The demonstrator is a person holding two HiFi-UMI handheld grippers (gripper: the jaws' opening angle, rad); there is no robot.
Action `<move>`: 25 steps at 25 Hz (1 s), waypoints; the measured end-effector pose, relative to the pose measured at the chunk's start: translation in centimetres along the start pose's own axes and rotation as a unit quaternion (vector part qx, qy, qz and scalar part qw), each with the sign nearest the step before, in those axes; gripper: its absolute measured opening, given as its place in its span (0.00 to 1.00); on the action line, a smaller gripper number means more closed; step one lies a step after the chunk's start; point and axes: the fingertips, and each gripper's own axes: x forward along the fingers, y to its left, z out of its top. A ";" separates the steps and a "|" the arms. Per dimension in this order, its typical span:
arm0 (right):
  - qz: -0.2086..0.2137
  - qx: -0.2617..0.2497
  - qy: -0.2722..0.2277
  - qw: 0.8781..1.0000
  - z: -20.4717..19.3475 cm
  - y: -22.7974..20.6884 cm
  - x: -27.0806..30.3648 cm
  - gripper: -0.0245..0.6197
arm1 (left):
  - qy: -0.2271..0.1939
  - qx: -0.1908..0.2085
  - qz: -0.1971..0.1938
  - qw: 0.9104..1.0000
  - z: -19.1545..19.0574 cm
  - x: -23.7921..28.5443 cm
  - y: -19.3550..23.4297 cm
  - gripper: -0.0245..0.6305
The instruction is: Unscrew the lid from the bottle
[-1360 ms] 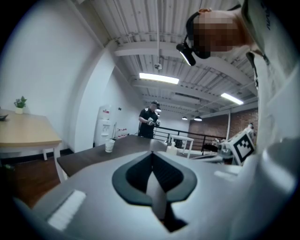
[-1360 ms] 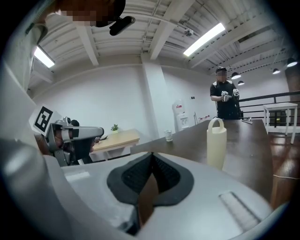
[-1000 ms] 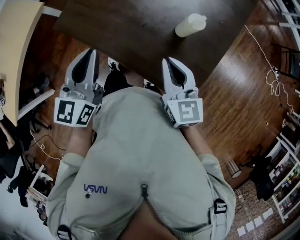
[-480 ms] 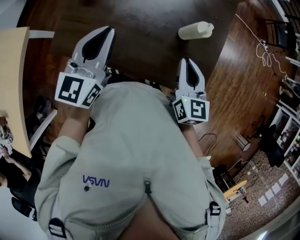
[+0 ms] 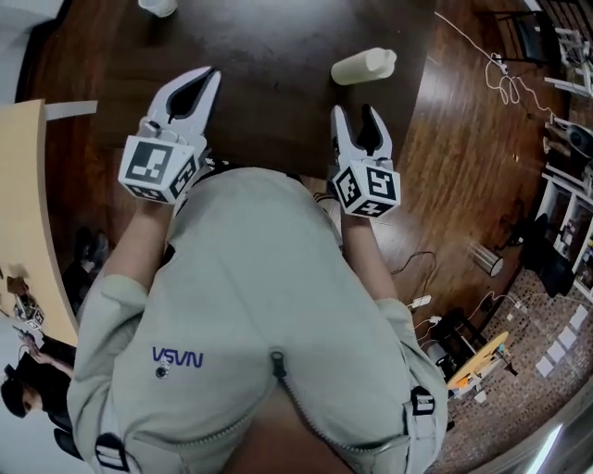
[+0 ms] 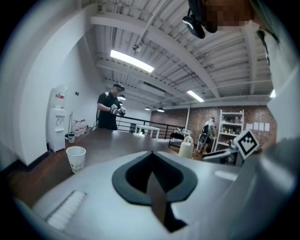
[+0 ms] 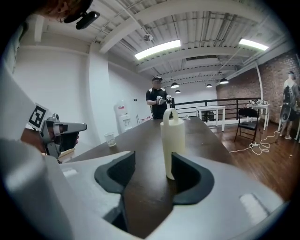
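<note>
Dark wood fills the top of the head view: that's the table point(image 5: 278, 46). Toward its far right side is the cream bottle point(image 5: 357, 68), lid point(image 5: 387, 58) on, nothing touching it. Down at the near edge, both tools poke out over the wearer's grey jacket point(image 5: 259, 278). The left gripper point(image 5: 211, 74) is off to the left, well apart from the bottle, its tips pinched to one point. The right gripper point(image 5: 358, 115) sits short of the bottle, aimed roughly at it, its two tips spread. A paper cup point(image 5: 157, 6) peeks in at the top left.

Over to the left gripper view: jaws clenched tight, pad against pad, nothing between them. Past them, the cup stands on the left of the table and the bottle shows small on the right. A person point(image 6: 108, 112) stands at the far end, and there's a white water cooler point(image 6: 58, 119) against the left wall.

Now the right gripper view: the jaws have just been opening and they stand released, a clear gap with bare tabletop showing through. The bottle stands upright beyond the tips, not between them, lined up nearer the right-hand pad. No pad presses on it, and the looped lid sits on top.
</note>
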 end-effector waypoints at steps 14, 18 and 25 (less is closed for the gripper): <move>0.060 -0.053 0.038 0.996 -2.5 -4.3 7.7 0.54 | 0.078 -0.023 -0.005 0.997 -5.4 8.8 -4.6 0.04; 0.082 -0.087 0.046 0.992 -3.4 -3.2 9.5 0.59 | 0.095 -0.030 0.004 0.995 -6.1 8.4 -4.5 0.04; 0.095 -0.114 0.042 0.988 -3.3 -2.2 12.1 0.61 | 0.109 -0.038 0.029 0.993 -6.4 6.9 -3.6 0.04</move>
